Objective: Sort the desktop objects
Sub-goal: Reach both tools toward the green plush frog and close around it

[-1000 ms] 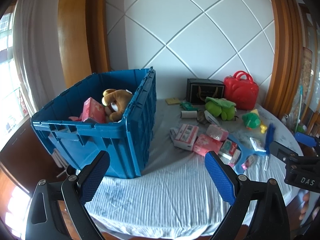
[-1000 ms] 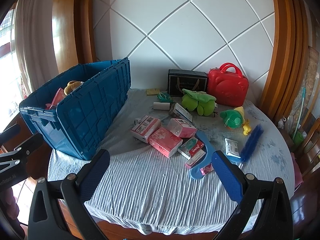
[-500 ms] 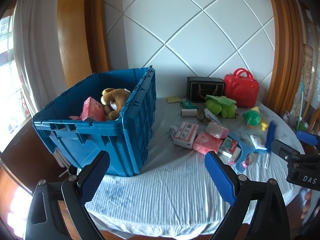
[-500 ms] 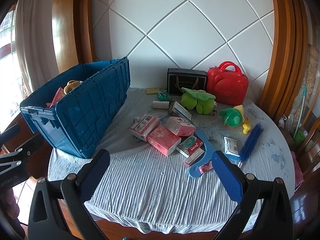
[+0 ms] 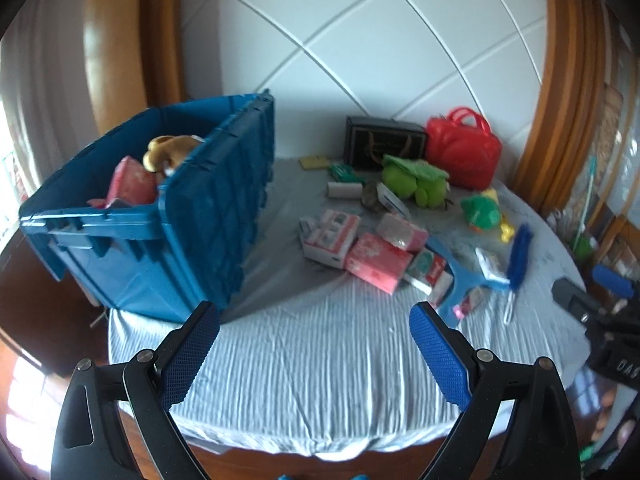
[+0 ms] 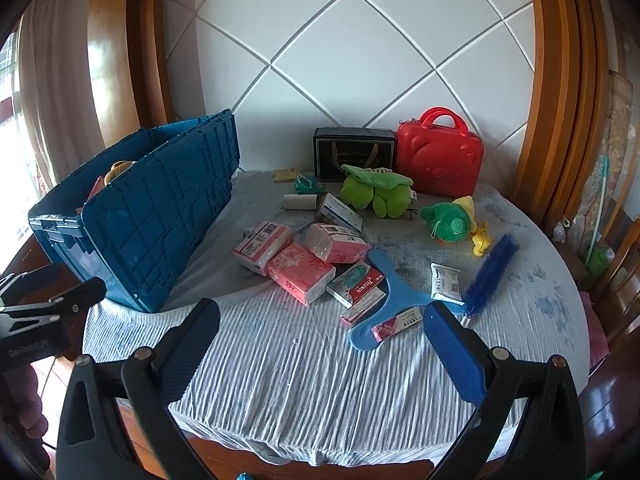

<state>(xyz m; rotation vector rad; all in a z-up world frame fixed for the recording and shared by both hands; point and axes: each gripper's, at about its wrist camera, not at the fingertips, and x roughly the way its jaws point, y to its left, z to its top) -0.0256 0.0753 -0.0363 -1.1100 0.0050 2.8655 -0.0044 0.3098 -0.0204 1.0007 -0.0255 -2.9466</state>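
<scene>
Blue crate [image 6: 160, 224] on table | left gripper [image 5: 314, 344] wide apart, empty | right gripper [image 6: 322, 340] same

Both tongs share one build: the left tongs [image 5: 314, 334] and right tongs [image 6: 320, 330] have black plastic arms with silver screws at the joints, each ending in a blue pad [image 5: 440, 354] with a fine dimpled texture. White lettering marks the black housing [image 6: 28, 348].
</scene>
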